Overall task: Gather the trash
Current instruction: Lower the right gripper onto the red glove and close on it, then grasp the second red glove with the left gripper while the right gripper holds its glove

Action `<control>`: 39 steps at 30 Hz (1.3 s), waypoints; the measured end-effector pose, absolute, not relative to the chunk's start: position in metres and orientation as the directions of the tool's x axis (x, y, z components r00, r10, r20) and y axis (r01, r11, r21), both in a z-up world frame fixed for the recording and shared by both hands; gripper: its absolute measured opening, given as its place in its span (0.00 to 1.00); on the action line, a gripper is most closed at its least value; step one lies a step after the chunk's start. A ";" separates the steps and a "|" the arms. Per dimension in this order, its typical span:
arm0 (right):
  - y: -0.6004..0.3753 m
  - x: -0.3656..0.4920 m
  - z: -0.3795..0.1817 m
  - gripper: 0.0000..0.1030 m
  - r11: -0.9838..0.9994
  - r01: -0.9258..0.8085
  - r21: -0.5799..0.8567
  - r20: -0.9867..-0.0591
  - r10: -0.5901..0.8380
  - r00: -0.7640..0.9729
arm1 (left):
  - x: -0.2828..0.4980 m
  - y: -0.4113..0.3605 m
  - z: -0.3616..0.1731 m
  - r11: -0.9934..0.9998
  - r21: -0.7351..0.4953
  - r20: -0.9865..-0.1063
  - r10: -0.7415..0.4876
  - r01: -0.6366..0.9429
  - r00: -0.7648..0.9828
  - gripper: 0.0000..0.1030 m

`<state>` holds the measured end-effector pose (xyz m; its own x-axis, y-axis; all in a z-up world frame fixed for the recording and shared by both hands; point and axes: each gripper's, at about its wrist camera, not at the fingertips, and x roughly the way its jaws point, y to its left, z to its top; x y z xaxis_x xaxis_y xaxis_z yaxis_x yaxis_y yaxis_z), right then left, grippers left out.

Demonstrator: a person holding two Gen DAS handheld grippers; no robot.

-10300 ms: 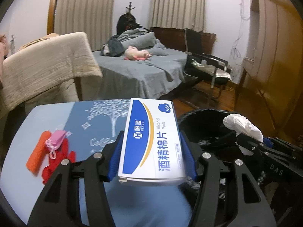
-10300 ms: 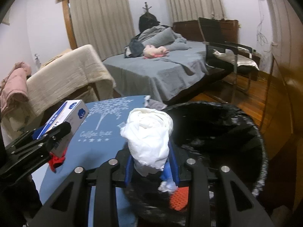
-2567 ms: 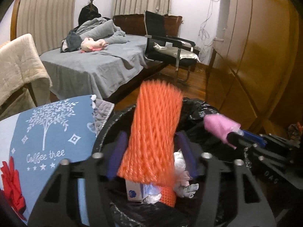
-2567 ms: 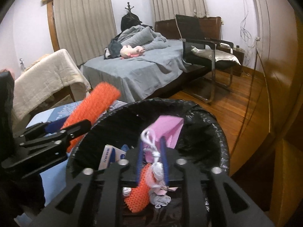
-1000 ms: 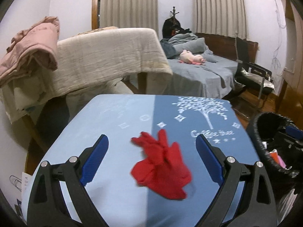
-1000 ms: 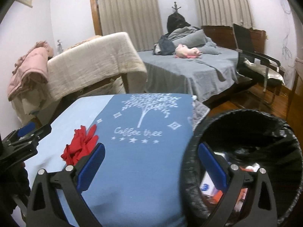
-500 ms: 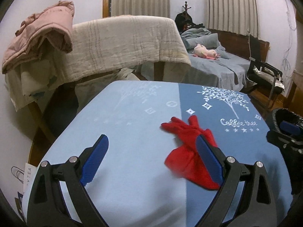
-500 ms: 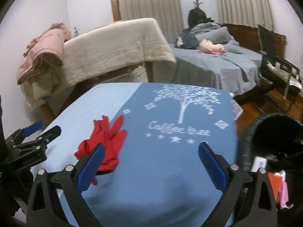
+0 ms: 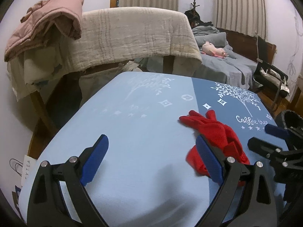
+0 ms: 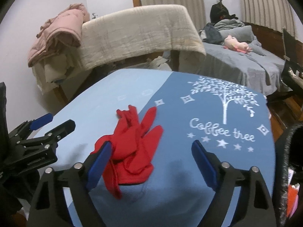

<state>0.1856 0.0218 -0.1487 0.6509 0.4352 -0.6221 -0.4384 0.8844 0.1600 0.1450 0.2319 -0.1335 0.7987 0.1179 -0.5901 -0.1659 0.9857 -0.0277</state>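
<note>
Lower centre of the left wrist view: left gripper (image 9: 151, 155) spread wide and empty over bare cloth; red gloves (image 9: 214, 132) lie at right of frame on the table (image 9: 123, 124), partly behind the right-hand pad. Right wrist view: right gripper (image 10: 149, 157) closing, gloves (image 10: 132, 141) between its pads but not yet pinched; bin (image 10: 287, 151) at right edge. Best to centre over the bunched middle and press low, so both gloves lift together.
</note>
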 end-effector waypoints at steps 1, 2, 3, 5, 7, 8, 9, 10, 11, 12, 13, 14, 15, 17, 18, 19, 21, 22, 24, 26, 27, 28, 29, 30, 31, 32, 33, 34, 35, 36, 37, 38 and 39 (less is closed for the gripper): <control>0.024 0.186 -0.150 0.76 0.881 -0.444 0.162 -0.626 0.440 0.644 | 0.145 0.233 -0.134 0.985 -0.031 -0.590 0.118 -0.169 0.799 0.88; 0.027 0.187 -0.152 0.72 0.876 -0.454 0.162 -0.632 0.446 0.634 | 0.145 0.234 -0.134 0.985 -0.034 -0.590 0.119 -0.172 0.799 0.88; 0.031 0.188 -0.154 0.68 0.872 -0.463 0.162 -0.638 0.450 0.625 | 0.145 0.235 -0.134 0.984 -0.037 -0.590 0.119 -0.174 0.799 0.88; 0.036 0.190 -0.158 0.61 0.863 -0.476 0.166 -0.651 0.459 0.604 | 0.146 0.237 -0.135 0.984 -0.042 -0.592 0.118 -0.176 0.798 0.88; 0.040 0.192 -0.163 0.53 0.857 -0.485 0.175 -0.663 0.467 0.585 | 0.146 0.237 -0.135 0.983 -0.044 -0.593 0.116 -0.176 0.797 0.88; 0.042 0.194 -0.165 0.46 0.852 -0.491 0.184 -0.669 0.474 0.572 | 0.146 0.237 -0.135 0.983 -0.044 -0.592 0.117 -0.177 0.797 0.88; 0.042 0.194 -0.166 0.41 0.848 -0.495 0.190 -0.672 0.480 0.564 | 0.146 0.237 -0.135 0.983 -0.044 -0.592 0.116 -0.177 0.797 0.88; 0.043 0.195 -0.167 0.37 0.842 -0.502 0.196 -0.674 0.488 0.555 | 0.146 0.237 -0.135 0.983 -0.044 -0.592 0.116 -0.176 0.797 0.88; 0.044 0.196 -0.168 0.27 0.835 -0.511 0.203 -0.676 0.497 0.544 | 0.146 0.237 -0.136 0.983 -0.044 -0.593 0.116 -0.176 0.797 0.88; 0.046 0.196 -0.168 0.20 0.829 -0.518 0.209 -0.677 0.505 0.536 | 0.146 0.237 -0.135 0.983 -0.043 -0.593 0.117 -0.177 0.797 0.88; 0.046 0.196 -0.167 0.18 0.826 -0.522 0.212 -0.677 0.509 0.532 | 0.146 0.237 -0.136 0.983 -0.042 -0.593 0.118 -0.177 0.796 0.88; 0.046 0.196 -0.167 0.13 0.822 -0.526 0.217 -0.674 0.516 0.528 | 0.147 0.237 -0.136 0.983 -0.041 -0.593 0.119 -0.177 0.796 0.88; 0.046 0.196 -0.166 0.11 0.819 -0.530 0.220 -0.671 0.522 0.527 | 0.147 0.237 -0.136 0.983 -0.039 -0.593 0.120 -0.178 0.796 0.88; 0.045 0.194 -0.163 0.09 0.816 -0.534 0.221 -0.660 0.528 0.534 | 0.147 0.237 -0.136 0.984 -0.035 -0.592 0.122 -0.177 0.797 0.88; 0.043 0.194 -0.160 0.08 0.816 -0.534 0.222 -0.654 0.531 0.538 | 0.147 0.236 -0.137 0.984 -0.032 -0.592 0.124 -0.176 0.797 0.88; 0.042 0.194 -0.158 0.08 0.816 -0.533 0.223 -0.649 0.532 0.543 | 0.147 0.236 -0.136 0.984 -0.030 -0.592 0.125 -0.176 0.797 0.88; 0.036 0.193 -0.152 0.08 0.819 -0.526 0.228 -0.635 0.535 0.558 | 0.147 0.235 -0.137 0.984 -0.028 -0.592 0.126 -0.176 0.796 0.88; 0.032 0.193 -0.148 0.08 0.823 -0.520 0.229 -0.628 0.533 0.567 | 0.147 0.234 -0.137 0.984 -0.029 -0.592 0.125 -0.176 0.796 0.88; 0.022 0.194 -0.140 0.08 0.833 -0.502 0.234 -0.614 0.526 0.588 | 0.147 0.232 -0.136 0.984 -0.033 -0.592 0.122 -0.174 0.797 0.88; 0.013 0.194 -0.135 0.08 0.842 -0.487 0.233 -0.606 0.517 0.604 | 0.147 0.229 -0.136 0.985 -0.034 -0.591 0.116 -0.168 0.798 0.88; 0.007 0.195 -0.132 0.08 0.848 -0.476 0.231 -0.602 0.509 0.615 | 0.147 0.227 -0.135 0.986 -0.033 -0.591 0.113 -0.164 0.799 0.88; 0.001 0.195 -0.130 0.08 0.855 -0.466 0.229 -0.598 0.501 0.625 | 0.147 0.225 -0.135 0.986 -0.033 -0.591 0.110 -0.161 0.799 0.88; -0.006 0.195 -0.128 0.08 0.862 -0.453 0.228 -0.596 0.491 0.636 | 0.147 0.222 -0.135 0.987 -0.033 -0.591 0.105 -0.154 0.800 0.88; -0.012 0.196 -0.127 0.08 0.869 -0.441 0.225 -0.594 0.481 0.645 | 0.147 0.220 -0.135 0.988 -0.035 -0.591 0.101 -0.151 0.800 0.88; -0.016 0.195 -0.127 0.08 0.874 -0.432 0.223 -0.594 0.473 0.651 | 0.148 0.217 -0.135 0.989 -0.038 -0.591 0.095 -0.145 0.801 0.88; -0.022 0.196 -0.126 0.08 0.879 -0.421 0.221 -0.594 0.464 0.657 | 0.148 0.216 -0.135 0.989 -0.040 -0.591 0.090 -0.141 0.802 0.88; -0.029 0.196 -0.126 0.08 0.888 -0.405 0.219 -0.595 0.451 0.666 | 0.149 0.213 -0.135 0.990 -0.040 -0.590 0.085 -0.134 0.803 0.88; -0.034 0.196 -0.126 0.08 0.893 -0.395 0.218 -0.596 0.442 0.670 | 0.149 0.210 -0.135 0.991 -0.041 -0.590 0.081 -0.130 0.803 0.88; -0.040 0.196 -0.127 0.08 0.899 -0.382 0.215 -0.599 0.430 0.675 | 0.150 0.206 -0.135 0.992 -0.044 -0.592 0.072 -0.122 0.803 0.88; -0.045 0.196 -0.128 0.08 0.904 -0.372 0.212 -0.603 0.420 0.678 | 0.150 0.205 -0.135 0.992 -0.049 -0.593 0.066 -0.118 0.803 0.88; -0.048 0.196 -0.130 0.08 0.908 -0.364 0.209 -0.607 0.412 0.679 | 0.151 0.202 -0.135 0.992 -0.054 -0.595 0.058 -0.112 0.802 0.88; -0.051 0.197 -0.132 0.08 0.912 -0.355 0.205 -0.612 0.403 0.681 | 0.152 0.198 -0.136 0.993 -0.059 -0.599 0.047 -0.103 0.800 0.88; -0.055 0.197 -0.134 0.08 0.917 -0.345 0.200 -0.618 0.391 0.682 | 0.153 0.196 -0.137 0.993 -0.059 -0.601 0.043 -0.098 0.798 0.88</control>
